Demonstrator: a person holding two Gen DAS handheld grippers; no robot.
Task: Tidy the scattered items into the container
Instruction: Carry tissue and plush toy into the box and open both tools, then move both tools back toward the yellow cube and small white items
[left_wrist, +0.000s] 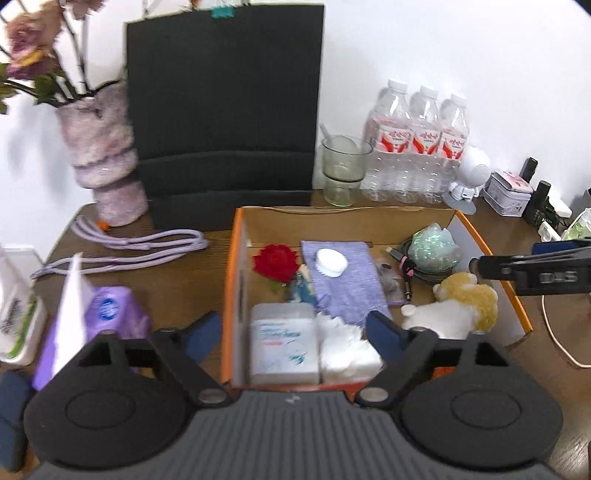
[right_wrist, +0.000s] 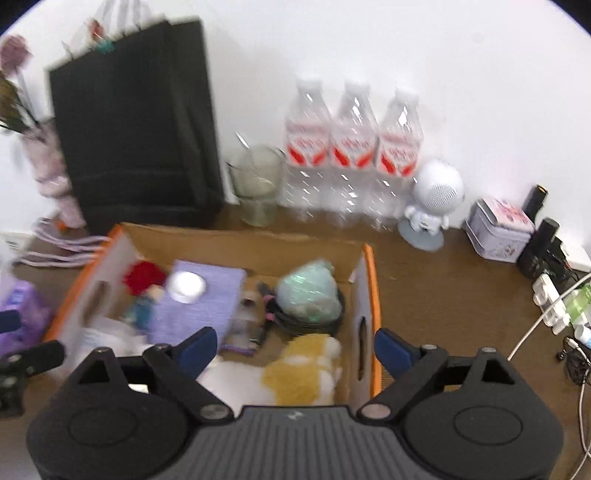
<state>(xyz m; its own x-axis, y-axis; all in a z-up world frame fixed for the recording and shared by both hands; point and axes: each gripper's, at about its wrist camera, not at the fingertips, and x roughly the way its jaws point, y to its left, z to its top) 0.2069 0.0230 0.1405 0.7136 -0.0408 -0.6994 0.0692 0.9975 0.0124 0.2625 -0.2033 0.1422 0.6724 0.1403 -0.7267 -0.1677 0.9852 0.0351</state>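
My left claw (left_wrist: 293, 328) hangs wide open over the orange-edged box (left_wrist: 236, 280), gripping nothing. Below lie a tissue pack (left_wrist: 282, 343), purple cloth (left_wrist: 343, 284), red rose (left_wrist: 275, 262) and plush sheep (left_wrist: 458, 306).

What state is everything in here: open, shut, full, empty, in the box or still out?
Box: open-topped, holding many items.
Rose: in the box.
Purple cloth: in the box, flat, white lid on it.
Plush toy: in the box, lying down.
Wipes pack: in the box.
Tissue pack: outside the box, a tissue sticking up.
Bottles: upright, capped.
Glass: upright, no liquid visible.
Left tool: open, holding nothing.
Right tool: open, holding nothing.
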